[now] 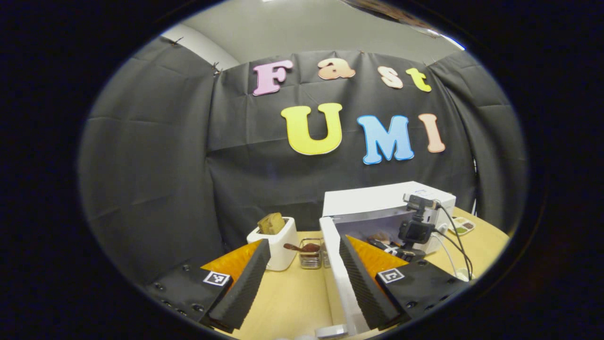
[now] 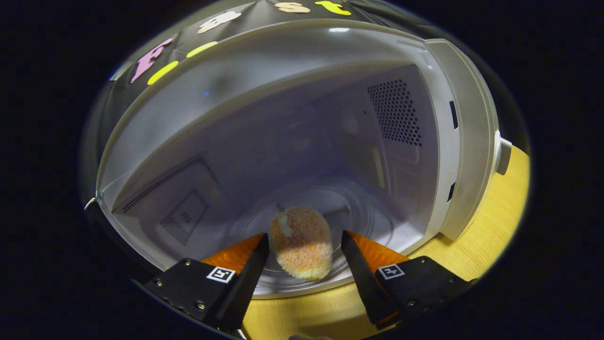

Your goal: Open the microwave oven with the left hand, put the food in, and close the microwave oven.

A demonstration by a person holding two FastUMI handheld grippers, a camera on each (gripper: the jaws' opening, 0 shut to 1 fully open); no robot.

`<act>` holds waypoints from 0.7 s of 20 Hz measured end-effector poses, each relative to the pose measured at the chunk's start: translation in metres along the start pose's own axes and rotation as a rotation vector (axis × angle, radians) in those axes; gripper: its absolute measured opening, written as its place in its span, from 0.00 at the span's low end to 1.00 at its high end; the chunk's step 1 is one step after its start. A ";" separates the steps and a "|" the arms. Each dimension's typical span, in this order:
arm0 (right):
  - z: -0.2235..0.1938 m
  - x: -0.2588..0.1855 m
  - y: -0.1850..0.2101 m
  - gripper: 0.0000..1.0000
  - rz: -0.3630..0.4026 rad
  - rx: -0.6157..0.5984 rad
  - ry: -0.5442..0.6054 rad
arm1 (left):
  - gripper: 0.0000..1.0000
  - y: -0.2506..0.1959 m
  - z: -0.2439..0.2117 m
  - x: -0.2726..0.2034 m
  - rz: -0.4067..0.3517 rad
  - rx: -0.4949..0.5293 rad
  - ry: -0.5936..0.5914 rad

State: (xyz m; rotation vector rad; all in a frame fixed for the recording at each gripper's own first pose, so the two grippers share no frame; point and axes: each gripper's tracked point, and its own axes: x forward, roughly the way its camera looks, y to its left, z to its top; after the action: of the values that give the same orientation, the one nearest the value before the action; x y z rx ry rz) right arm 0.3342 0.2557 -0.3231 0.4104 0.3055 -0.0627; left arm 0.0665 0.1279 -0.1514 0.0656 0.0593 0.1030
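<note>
Microwave oven with cavity open, its open door seen edge-on beside the left gripper, whose jaws stand wide, holding nothing; right gripper spread, fingers flanking the food on the turntable without clear contact; white toaster and glass jar behind, contents indistinct.

Staged kitchen corner inside a recording booth, not a real home. Black cloth wall hung at twelve o'clock; wooden table carrying a white microwave, white toaster at eleven o'clock, and cabled camera gear at one o'clock.
</note>
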 end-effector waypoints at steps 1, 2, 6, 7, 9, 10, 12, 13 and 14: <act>0.001 -0.006 0.003 0.96 0.011 -0.017 -0.007 | 1.00 0.000 0.002 0.001 -0.002 0.000 -0.006; 0.003 -0.015 0.000 0.97 0.007 -0.033 -0.011 | 1.00 0.001 0.005 0.000 0.007 0.006 -0.014; 0.022 -0.059 0.003 0.96 0.068 -0.100 -0.037 | 0.97 0.009 0.013 -0.005 0.026 -0.008 -0.034; 0.029 -0.072 0.005 0.96 0.092 -0.123 -0.041 | 0.97 0.013 0.014 -0.006 0.033 -0.005 -0.037; 0.049 -0.106 0.009 0.96 0.175 -0.175 -0.056 | 0.95 0.021 0.014 -0.012 0.058 0.003 -0.053; 0.061 -0.124 0.007 0.97 0.201 -0.199 -0.061 | 1.00 0.023 0.013 -0.017 0.056 0.001 -0.056; 0.088 -0.165 -0.003 0.96 0.247 -0.282 -0.092 | 0.98 0.034 0.013 -0.028 0.078 0.010 -0.069; 0.104 -0.185 -0.012 0.96 0.256 -0.336 -0.122 | 0.98 0.039 0.013 -0.033 0.085 0.014 -0.071; 0.121 -0.205 -0.017 0.96 0.266 -0.403 -0.158 | 0.97 0.044 0.008 -0.034 0.092 0.015 -0.064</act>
State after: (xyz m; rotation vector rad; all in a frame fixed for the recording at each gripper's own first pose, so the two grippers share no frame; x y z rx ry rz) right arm 0.1712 0.1909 -0.1615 0.0426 0.1008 0.2234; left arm 0.0289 0.1675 -0.1384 0.0870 -0.0073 0.1921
